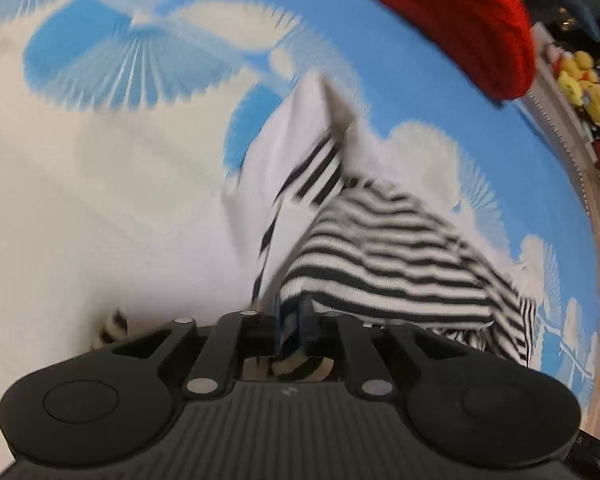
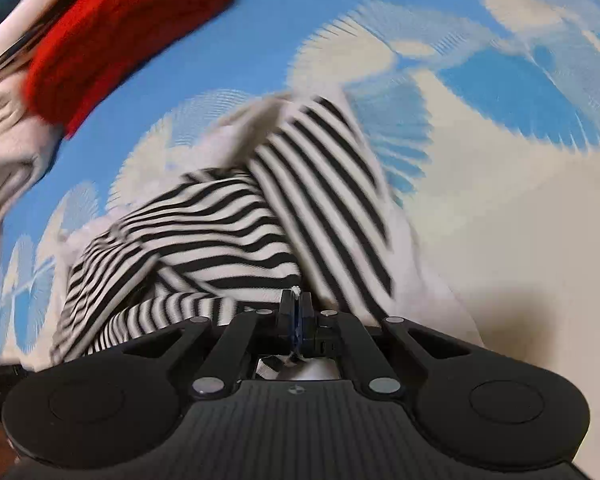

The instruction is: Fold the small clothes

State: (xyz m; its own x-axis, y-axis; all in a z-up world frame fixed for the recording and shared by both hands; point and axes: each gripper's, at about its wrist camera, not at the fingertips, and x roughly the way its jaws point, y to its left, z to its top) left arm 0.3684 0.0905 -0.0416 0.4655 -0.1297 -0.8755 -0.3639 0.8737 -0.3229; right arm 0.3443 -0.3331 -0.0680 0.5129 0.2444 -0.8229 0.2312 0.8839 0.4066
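A small black-and-white striped garment [image 1: 384, 256] with white parts lies bunched on a blue-and-white patterned cloth surface [image 1: 112, 168]. My left gripper [image 1: 290, 320] is shut on its near edge, with striped fabric pinched between the fingers. In the right wrist view the same striped garment [image 2: 228, 224] spreads ahead and to the left. My right gripper [image 2: 296, 312] is shut on another part of its edge. Both views are motion-blurred.
A red knitted garment [image 1: 452, 12] lies at the far edge of the surface, also in the right wrist view [image 2: 120, 28], next to a pale folded cloth [image 2: 8, 152]. Yellow plush toys [image 1: 584, 84] sit beyond the table edge.
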